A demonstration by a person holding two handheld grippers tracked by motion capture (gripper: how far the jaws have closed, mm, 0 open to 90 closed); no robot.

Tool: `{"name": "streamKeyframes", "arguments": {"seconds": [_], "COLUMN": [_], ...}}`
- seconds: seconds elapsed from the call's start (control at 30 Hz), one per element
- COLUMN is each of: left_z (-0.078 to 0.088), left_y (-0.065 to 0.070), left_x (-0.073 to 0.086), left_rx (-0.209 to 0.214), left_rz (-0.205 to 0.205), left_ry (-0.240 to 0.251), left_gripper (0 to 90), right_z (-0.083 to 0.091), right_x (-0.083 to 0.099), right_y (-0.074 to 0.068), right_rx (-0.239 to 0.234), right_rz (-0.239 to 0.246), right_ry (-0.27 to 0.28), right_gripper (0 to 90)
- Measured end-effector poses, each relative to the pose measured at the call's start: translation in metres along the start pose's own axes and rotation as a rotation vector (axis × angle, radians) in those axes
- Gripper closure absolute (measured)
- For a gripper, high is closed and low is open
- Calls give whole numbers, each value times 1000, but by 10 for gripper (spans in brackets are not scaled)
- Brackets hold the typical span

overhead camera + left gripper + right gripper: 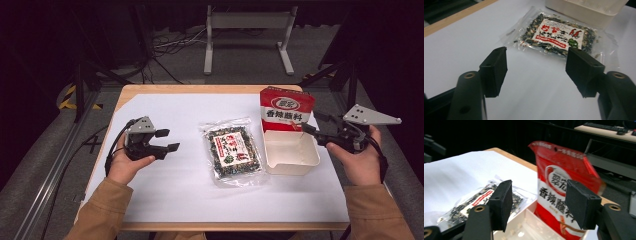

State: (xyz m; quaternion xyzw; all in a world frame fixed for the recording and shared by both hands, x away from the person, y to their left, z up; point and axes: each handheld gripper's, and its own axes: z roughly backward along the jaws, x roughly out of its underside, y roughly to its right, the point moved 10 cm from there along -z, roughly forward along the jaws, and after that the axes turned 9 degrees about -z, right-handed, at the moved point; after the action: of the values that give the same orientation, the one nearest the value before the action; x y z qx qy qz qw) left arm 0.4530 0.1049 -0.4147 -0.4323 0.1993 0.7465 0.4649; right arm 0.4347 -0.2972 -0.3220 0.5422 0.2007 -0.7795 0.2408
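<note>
Here the worktop (165,200) carries a white tray (292,162) with a red pouch (285,110) upright at its far end. A seaweed packet (234,150) lies flat beside the tray. Right gripper (311,131): jaws released, pouch just ahead. Left gripper (168,140): jaws released, packet ahead, apart.

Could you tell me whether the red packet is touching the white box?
Touching. In the high view the red packet stands upright inside the far end of the white box; the right gripper view shows its bottom down within the box walls.
</note>
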Motion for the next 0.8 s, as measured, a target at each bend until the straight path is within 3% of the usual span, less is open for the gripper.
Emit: {"name": "streamKeyframes", "arguments": {"seconds": [0.17, 0.3, 0.37, 0.63, 0.8], "left_z": [-3, -8, -12, -24, -42], "left_y": [-4, -3, -4, -10, -18], "left_x": [-2, -2, -3, -5, -5], "left_rx": [-18, -6, -4, -22, -31], "left_rz": [30, 35, 33, 54, 63], "left_ry": [15, 3, 8, 2, -34], "left_gripper": [297, 305, 306, 337, 336], "right_z": [1, -3, -9, -12, -13], "right_x": [10, 18, 24, 25, 26], "right_y": [-16, -28, -34, -48, -54], "right_rx": [-33, -73, -83, -105, -101], "right_rz": [-17, -34, -19, -6, 11], "right_ry": [9, 30, -13, -24, -31], "right_gripper": [373, 369, 358, 341, 332]}}
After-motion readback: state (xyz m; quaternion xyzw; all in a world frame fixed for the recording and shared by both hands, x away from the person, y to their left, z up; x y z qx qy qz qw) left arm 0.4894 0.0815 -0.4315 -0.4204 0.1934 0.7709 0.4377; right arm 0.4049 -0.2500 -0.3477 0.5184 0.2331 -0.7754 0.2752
